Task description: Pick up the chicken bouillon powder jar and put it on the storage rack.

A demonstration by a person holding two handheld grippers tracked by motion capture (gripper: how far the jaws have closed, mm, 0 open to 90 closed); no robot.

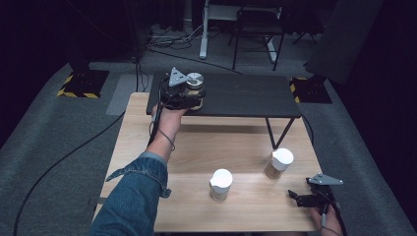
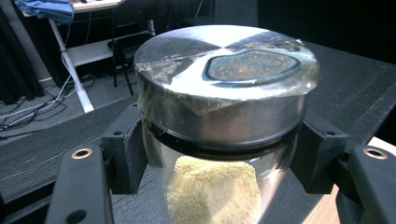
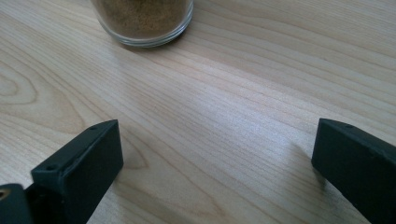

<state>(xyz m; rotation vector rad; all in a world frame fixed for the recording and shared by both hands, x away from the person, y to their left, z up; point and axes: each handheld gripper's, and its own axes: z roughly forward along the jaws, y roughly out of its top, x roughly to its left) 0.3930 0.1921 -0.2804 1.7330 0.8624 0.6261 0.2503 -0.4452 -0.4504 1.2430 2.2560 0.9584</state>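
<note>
While left arm reaches far forward, left gripper [image 1: 189, 93] clamps metal-lidded jar [image 2: 224, 116]; right gripper [image 3: 212, 158] low, jaws apart.

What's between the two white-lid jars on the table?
Nothing. In the high view, only bare wooden table lies between the nearer white-lid jar and the farther white-lid jar.

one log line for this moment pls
left gripper: shut on metal-lidded jar at black shelf | right gripper: open, low over table | two white-lidded jars standing
</note>
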